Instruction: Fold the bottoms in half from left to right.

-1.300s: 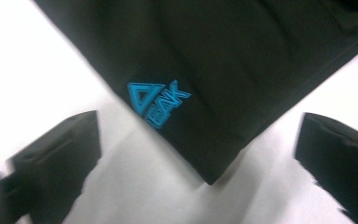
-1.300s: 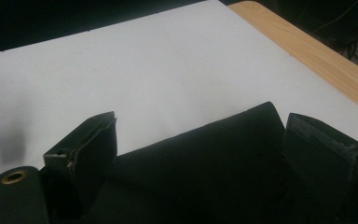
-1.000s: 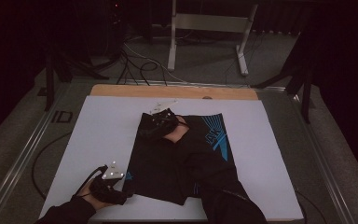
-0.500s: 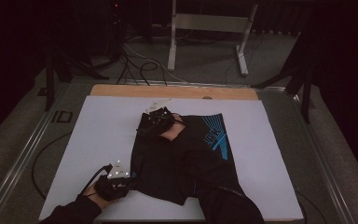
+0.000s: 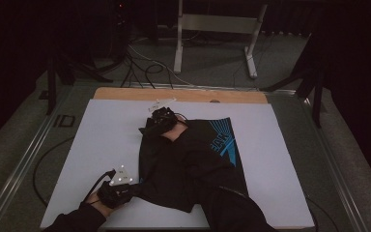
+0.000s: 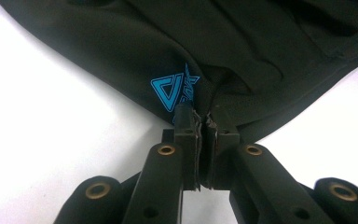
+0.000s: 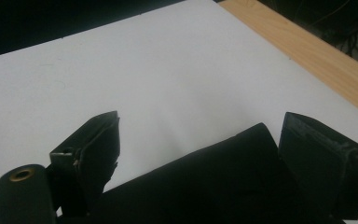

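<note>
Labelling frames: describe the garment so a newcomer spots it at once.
On the white table sheet, right of centre, lies a black garment. It carries a light-blue graphic print, and the left gripper pinches its near corner by a small blue triangle logo.

The person's forearm [image 5: 207, 159] perhaps hides the garment's [image 5: 174, 174] middle.

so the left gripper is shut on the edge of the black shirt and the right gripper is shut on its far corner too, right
Not quite. The left gripper is shut on the edge of the black shirt, but the right gripper is open: in the right gripper view its fingers stand wide apart, with the shirt's far corner lying between them and not pinched.
</note>
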### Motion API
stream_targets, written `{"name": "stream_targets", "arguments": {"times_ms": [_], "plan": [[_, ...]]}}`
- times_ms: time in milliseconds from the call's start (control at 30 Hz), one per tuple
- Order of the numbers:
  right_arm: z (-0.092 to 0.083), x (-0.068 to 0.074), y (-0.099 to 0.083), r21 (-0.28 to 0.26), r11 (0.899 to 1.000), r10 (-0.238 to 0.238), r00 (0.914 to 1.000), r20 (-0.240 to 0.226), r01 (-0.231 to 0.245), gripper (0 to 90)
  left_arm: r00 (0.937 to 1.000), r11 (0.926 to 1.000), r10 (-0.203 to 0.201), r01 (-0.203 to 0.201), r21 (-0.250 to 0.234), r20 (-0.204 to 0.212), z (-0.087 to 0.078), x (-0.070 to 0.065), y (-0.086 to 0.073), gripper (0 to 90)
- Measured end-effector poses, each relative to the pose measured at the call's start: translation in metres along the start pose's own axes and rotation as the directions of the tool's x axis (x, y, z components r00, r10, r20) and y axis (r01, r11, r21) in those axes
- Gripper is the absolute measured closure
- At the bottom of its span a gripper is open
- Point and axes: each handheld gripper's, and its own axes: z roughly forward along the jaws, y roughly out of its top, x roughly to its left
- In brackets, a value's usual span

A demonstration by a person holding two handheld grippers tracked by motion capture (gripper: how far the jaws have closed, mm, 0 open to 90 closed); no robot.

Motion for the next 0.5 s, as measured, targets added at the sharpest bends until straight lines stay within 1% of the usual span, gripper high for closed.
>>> {"name": "stream_targets", "arguments": {"times_ms": [67,100,133,167,200,233,267,300,333,367,433,500], "plan": [[0.004,0.000,0.000,0.013,1.000,0.002,0.9999,0.010,-0.002,13.6,1.0000,1.0000,-0.006,0.006,0.001,0.002,0.000,0.001,0.000,84.9],[0.006,0.001,0.000,0.012,1.000,0.016,0.9998,0.010,-0.016,13.6,1.0000,1.0000,-0.007,0.007,0.001,-0.001,0.000,0.001,-0.001,84.9],[0.008,0.000,0.000,0.017,1.000,0.016,0.9998,0.010,-0.016,13.6,1.0000,1.0000,-0.010,0.010,-0.002,-0.002,0.000,0.001,-0.001,84.9],[0.010,0.000,0.000,0.029,1.000,0.008,0.9997,0.023,-0.009,13.7,0.9999,0.9999,-0.013,0.013,-0.003,0.001,0.000,0.001,-0.001,84.9],[0.012,-0.001,0.000,0.034,0.999,0.026,0.9987,0.044,-0.027,14.2,0.9999,0.9999,-0.012,0.012,-0.005,0.001,0.000,0.001,-0.001,84.9],[0.012,-0.001,0.000,0.034,0.999,0.026,0.9987,0.044,-0.027,14.2,0.9999,0.9999,-0.012,0.012,-0.005,0.001,0.000,0.001,-0.001,84.8],[0.015,-0.001,0.000,0.034,0.997,0.063,0.9960,0.064,-0.065,14.2,0.9999,0.9999,-0.012,0.012,-0.005,0.001,0.000,0.001,-0.001,84.8],[0.020,-0.004,0.001,0.034,0.995,0.093,0.9911,0.095,-0.096,15.8,1.0000,1.0000,-0.006,0.006,-0.006,-0.005,0.001,0.001,-0.001,84.8],[0.022,-0.004,0.002,0.039,0.993,0.106,0.9881,0.111,-0.111,17.4,1.0000,1.0000,-0.008,0.008,-0.005,-0.005,0.001,0.001,-0.001,84.8],[0.024,-0.005,0.002,0.044,0.992,0.113,0.9846,0.134,-0.119,18.5,1.0000,1.0000,-0.007,0.007,-0.005,-0.004,0.001,0.001,-0.001,84.8],[0.027,-0.005,0.003,0.039,0.991,0.125,0.9822,0.140,-0.132,19.0,0.9999,0.9999,-0.010,0.010,-0.010,-0.003,0.001,0.001,-0.001,84.8],[0.031,-0.003,0.004,0.050,0.989,0.131,0.9762,0.173,-0.142,21.0,1.0000,0.9999,-0.010,0.010,-0.011,-0.002,0.000,0.001,-0.001,84.8]]}}
